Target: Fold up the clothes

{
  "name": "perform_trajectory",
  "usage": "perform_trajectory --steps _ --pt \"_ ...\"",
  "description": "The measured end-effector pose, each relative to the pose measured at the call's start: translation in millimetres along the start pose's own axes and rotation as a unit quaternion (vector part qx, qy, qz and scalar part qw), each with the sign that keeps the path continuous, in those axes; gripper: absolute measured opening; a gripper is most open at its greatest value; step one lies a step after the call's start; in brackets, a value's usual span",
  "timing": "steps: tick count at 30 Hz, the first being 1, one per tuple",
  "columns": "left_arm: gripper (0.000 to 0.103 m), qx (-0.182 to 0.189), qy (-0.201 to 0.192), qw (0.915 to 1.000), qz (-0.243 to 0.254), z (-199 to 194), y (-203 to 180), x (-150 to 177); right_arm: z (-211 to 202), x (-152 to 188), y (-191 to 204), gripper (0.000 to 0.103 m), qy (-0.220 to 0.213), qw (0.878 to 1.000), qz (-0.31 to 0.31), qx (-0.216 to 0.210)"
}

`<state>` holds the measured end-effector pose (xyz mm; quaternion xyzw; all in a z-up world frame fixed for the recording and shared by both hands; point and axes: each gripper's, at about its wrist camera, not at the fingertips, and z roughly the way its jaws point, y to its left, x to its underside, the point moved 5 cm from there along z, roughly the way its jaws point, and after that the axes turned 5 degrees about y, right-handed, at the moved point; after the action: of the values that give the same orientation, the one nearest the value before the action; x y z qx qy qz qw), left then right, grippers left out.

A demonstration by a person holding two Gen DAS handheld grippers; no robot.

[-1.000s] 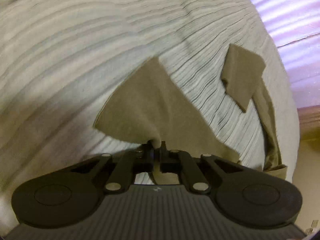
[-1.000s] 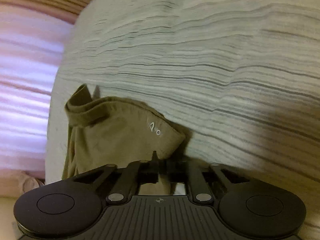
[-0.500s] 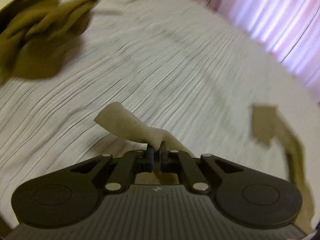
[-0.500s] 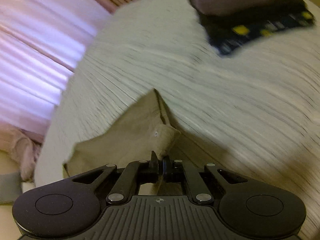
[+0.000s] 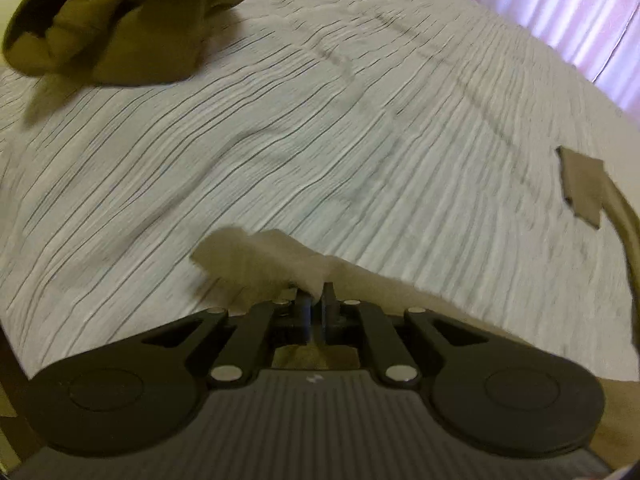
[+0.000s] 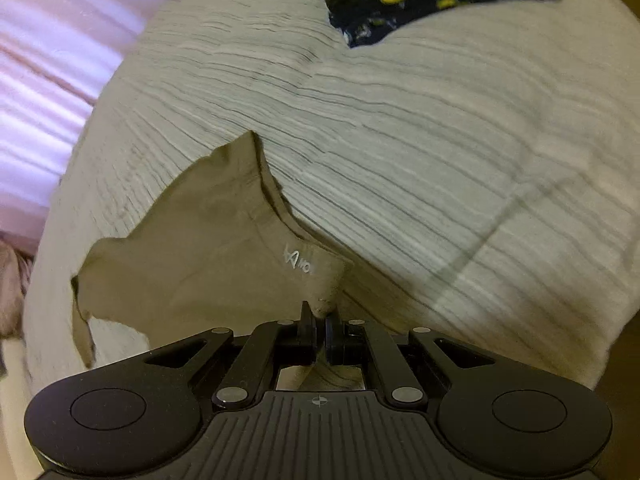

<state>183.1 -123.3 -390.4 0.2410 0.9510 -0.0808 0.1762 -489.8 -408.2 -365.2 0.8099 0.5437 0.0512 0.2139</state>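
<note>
Lifted higher, the khaki garment [image 6: 208, 256] hangs pinched in both claws.

Khaki garment [image 6: 208, 264]: its lower part drops out of sight behind the right gripper [image 6: 320, 320] body.
Garment's white print: too small and smeared to read.
Dark patterned cloth [image 6: 432, 4]: cut off by the top edge.
Olive heap [image 5: 128, 20]: cropped at the upper left corner.
Bedspread [image 5: 360, 140]: streaked by motion blur.
Curtain [image 5: 580, 12]: blurred, cropped.
</note>
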Motion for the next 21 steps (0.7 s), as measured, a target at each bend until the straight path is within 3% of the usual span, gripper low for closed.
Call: perform_trajectory --steps 3,5,6,7,9,11,13,16,21 --pt "0.008 -0.035 0.048 0.9980 0.021 25 3 23 20 12 -23 0.003 0.025 0.999 0.020 0.027" --pt "0.020 -0.063 0.054 0.9957 0.042 27 -2 30 35 18 -31 0.004 0.046 0.998 0.032 0.039" --pt "0.021 -0.072 0.052 0.9948 0.050 24 -3 30 37 18 -32 0.023 0.050 0.997 0.030 0.054" --pt "0.021 -0.079 0.049 0.9940 0.058 19 -3 31 40 19 -33 0.052 0.053 0.996 0.029 0.068" --pt "0.021 -0.097 0.049 0.9924 0.057 10 4 29 29 17 -29 0.066 0.028 0.994 -0.005 0.104" --pt "0.018 -0.094 0.043 0.9940 0.037 -2 5 23 14 11 -28 0.066 0.002 0.990 -0.030 0.140" --pt "0.018 -0.064 0.030 0.9968 0.036 -10 -13 15 5 0 -32 0.066 -0.024 0.988 -0.023 0.150" --pt "0.023 -0.003 0.014 0.9968 0.079 -5 -70 -4 5 -19 -30 0.066 -0.046 0.991 0.014 0.124" --pt "0.030 0.128 0.012 0.9844 0.120 33 -185 -37 35 -51 -2 0.066 -0.055 0.995 0.044 0.076"
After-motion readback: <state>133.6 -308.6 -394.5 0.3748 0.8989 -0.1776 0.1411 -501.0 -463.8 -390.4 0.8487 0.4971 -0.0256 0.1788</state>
